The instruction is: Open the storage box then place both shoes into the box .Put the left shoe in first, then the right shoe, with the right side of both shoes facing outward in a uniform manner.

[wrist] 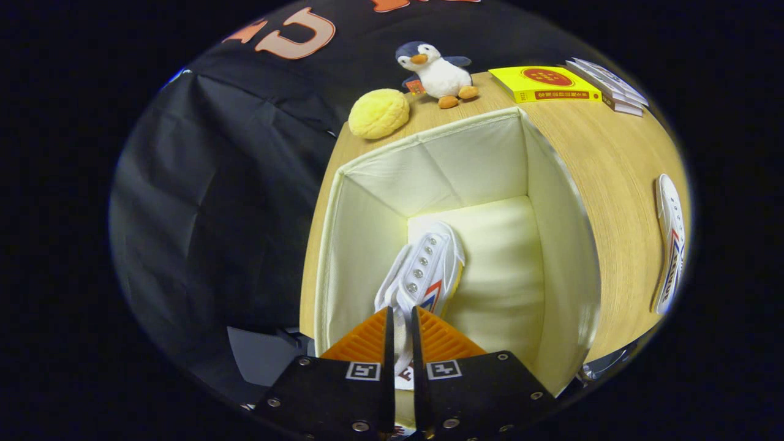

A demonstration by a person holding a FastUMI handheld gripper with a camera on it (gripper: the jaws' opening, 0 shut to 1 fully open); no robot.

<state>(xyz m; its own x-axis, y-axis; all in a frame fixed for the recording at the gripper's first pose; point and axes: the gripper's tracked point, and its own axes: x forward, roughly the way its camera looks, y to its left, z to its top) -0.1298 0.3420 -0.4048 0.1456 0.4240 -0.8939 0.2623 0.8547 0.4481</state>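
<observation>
One shoe (pixel 422 269) hangs inside the open storage box (pixel 554 245) — pinched by the gripper (pixel 399 321) — its side lettering too blurred to read.

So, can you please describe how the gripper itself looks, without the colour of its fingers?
The gripper has two ribbed, wedge-shaped fingers mounted on flat black plates. Each plate carries a small square black-and-white marker near the finger base, and round metal screws along its edges. No cables are visible.

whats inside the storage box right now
One white shoe, gripped at its heel end by the claw, toe down in the storage box. The claw covers the heel.
</observation>
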